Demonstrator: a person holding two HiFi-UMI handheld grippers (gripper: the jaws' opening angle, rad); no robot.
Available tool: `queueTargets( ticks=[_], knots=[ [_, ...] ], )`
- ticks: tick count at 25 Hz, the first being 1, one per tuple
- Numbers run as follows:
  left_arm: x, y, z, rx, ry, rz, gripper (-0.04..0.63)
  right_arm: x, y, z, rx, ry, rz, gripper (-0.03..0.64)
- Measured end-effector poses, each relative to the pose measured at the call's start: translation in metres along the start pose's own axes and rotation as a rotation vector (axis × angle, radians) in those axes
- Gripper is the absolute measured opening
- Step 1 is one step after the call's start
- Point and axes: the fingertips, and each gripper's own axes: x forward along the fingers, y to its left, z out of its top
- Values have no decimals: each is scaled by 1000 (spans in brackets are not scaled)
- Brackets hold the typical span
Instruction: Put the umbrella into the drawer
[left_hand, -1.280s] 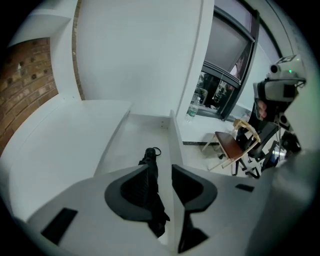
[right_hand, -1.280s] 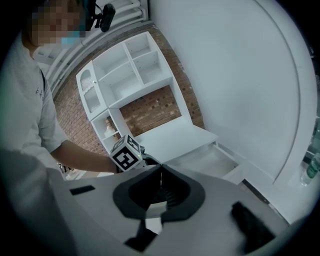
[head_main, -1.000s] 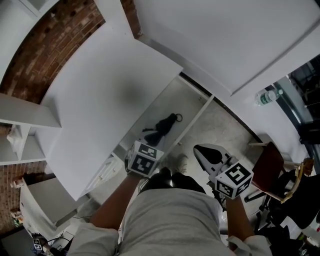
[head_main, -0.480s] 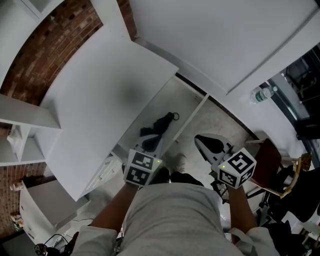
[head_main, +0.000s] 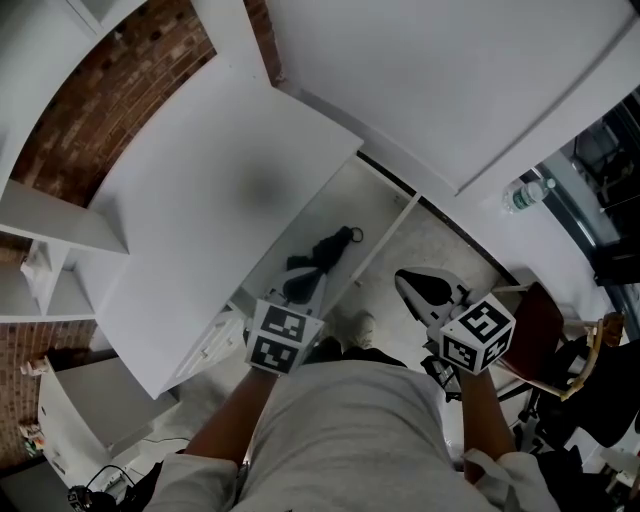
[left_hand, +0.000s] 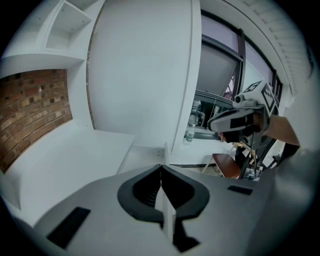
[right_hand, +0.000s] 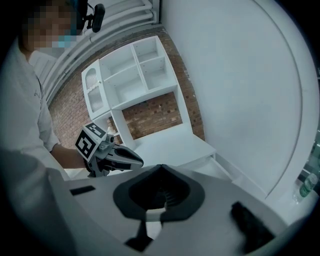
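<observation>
We see the folded umbrella (head_main: 322, 255) lying inside the open drawer (head_main: 368, 198). Our left gripper (head_main: 301, 287) hangs over the drawer's near end, jaws clenched on nothing. Our right gripper (head_main: 412, 285), just outside the drawer's front, is likewise clenched and empty.

Red brick wall (head_main: 85, 120) behind white shelves (right_hand: 131, 75). Big white tabletop (head_main: 200, 210). Plain white wall (head_main: 420, 70). Grey speckled floor (head_main: 435, 250). Brown chair (head_main: 535, 325) near dark window (left_hand: 220, 67).
</observation>
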Motion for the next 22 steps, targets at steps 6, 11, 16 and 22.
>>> queueTargets(
  ticks=[6, 11, 16, 22],
  knots=[
    [-4, -2, 2, -11, -14, -5, 18, 2, 2, 4, -5, 1, 7, 28],
    [-5, -1, 8, 0, -24, -2, 17, -3, -1, 2, -10, 13, 8, 28],
    [-5, -1, 10, -1, -25, -7, 18, -4, 1, 5, -9, 6, 14, 28],
    [-4, -2, 12, 8, -21, -6, 18, -4, 1, 9, -17, -2, 21, 28]
  ],
)
